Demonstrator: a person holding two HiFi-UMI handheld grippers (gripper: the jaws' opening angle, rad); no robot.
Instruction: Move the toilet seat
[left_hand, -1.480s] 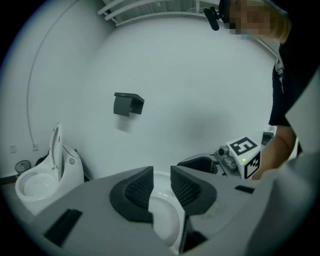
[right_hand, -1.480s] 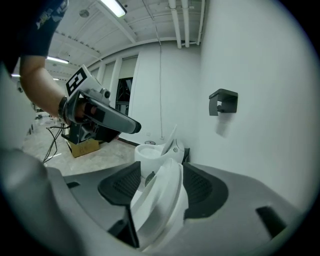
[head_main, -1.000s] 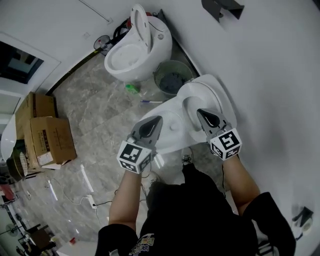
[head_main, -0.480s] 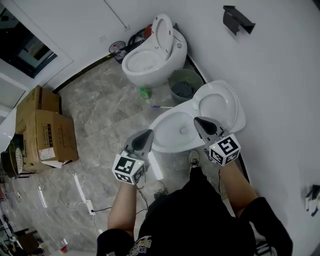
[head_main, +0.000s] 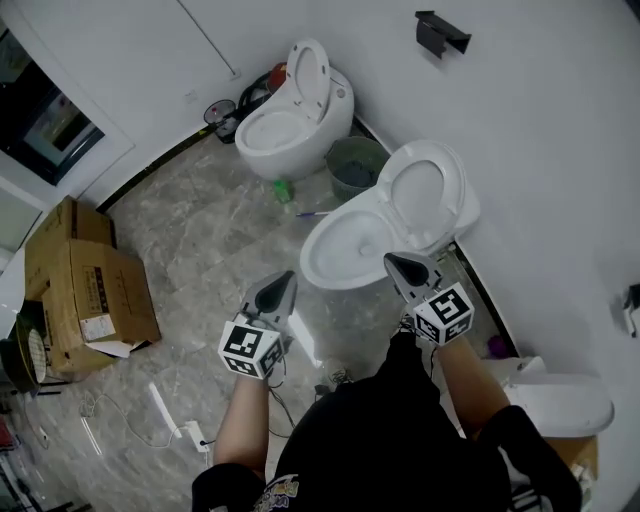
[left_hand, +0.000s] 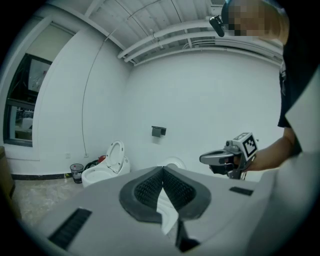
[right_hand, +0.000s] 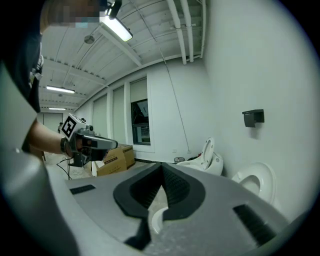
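The near white toilet (head_main: 345, 255) stands by the right wall, its seat (head_main: 420, 195) raised and leaning back on the wall. My left gripper (head_main: 283, 285) hangs shut and empty over the floor, left of the bowl's front. Shut and empty too, my right gripper (head_main: 400, 265) hovers at the bowl's near right rim; I cannot tell if it touches. In the left gripper view the shut jaws (left_hand: 162, 170) point at the raised seat (left_hand: 174, 162), with the right gripper (left_hand: 220, 157) alongside. In the right gripper view the jaws (right_hand: 161, 167) meet, and the seat (right_hand: 257, 182) shows at the right.
A second toilet (head_main: 285, 120) with its seat up stands farther back, a green bin (head_main: 355, 165) between the two. Cardboard boxes (head_main: 80, 290) sit at the left, cables and a power strip (head_main: 190, 430) on the marble floor. A dark holder (head_main: 440, 30) hangs on the wall.
Both grippers have drawn back from over the bowl and seat toward the person, staying shut. The head view has shifted, so the toilet now sits farther ahead; the seat stays raised.
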